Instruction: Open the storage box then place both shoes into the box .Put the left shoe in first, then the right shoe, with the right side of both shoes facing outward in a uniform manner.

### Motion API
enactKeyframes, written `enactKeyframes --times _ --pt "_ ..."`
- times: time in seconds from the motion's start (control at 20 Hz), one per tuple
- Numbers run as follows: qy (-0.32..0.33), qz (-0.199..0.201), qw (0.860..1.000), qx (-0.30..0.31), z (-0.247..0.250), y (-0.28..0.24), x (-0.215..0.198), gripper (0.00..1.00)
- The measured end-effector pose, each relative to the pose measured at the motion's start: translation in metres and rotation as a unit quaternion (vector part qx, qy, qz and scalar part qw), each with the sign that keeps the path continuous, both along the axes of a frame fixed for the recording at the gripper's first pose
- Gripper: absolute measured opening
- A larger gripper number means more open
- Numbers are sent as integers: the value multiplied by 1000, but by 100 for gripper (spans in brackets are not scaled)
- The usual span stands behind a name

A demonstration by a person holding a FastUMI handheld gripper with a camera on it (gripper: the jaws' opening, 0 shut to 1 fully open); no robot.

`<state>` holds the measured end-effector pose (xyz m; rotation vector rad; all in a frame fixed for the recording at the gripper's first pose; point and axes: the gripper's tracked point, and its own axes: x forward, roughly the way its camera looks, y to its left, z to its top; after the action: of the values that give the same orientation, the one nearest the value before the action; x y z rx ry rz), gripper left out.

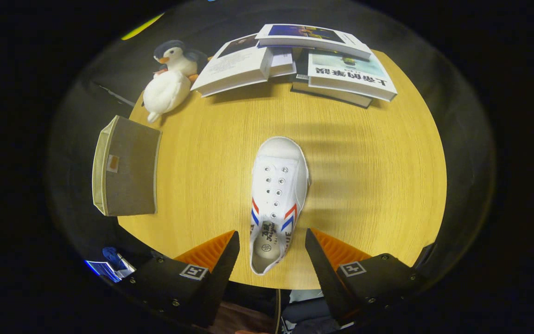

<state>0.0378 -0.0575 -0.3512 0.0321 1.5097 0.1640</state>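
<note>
Two fingers of the gripper [271, 241] stand wide apart, holding nothing, with the heel of the white shoe [277, 195] between their tips and its toe pointing away. Judging by this, descend evenly and clamp the heel sides squarely. The storage box [125, 167] sits well off to the left on the table [369, 185].

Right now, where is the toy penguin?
The plush black-and-white penguin lies at the round wooden table's far edge, beyond the open tongs, between the grey fabric storage box and the stacked books.
</note>
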Motion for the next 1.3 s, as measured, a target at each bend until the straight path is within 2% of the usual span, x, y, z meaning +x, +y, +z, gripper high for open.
enactKeyframes --times 0.4,0.75,0.85,0.9,1.0,1.1,1.3 --pt "37 3 999 -26 -43 -16 -18 88" --pt "46 13 998 -37 -64 -18 -11 87" --pt "51 8 998 -40 -73 -18 -11 78" --pt "53 3 998 -27 -75 -13 -10 60" --pt "51 -6 997 -50 -72 -21 -6 22" --pt "52 -10 997 -47 -75 -25 -11 5" --pt "66 -27 997 -15 -62 -13 -16 5"
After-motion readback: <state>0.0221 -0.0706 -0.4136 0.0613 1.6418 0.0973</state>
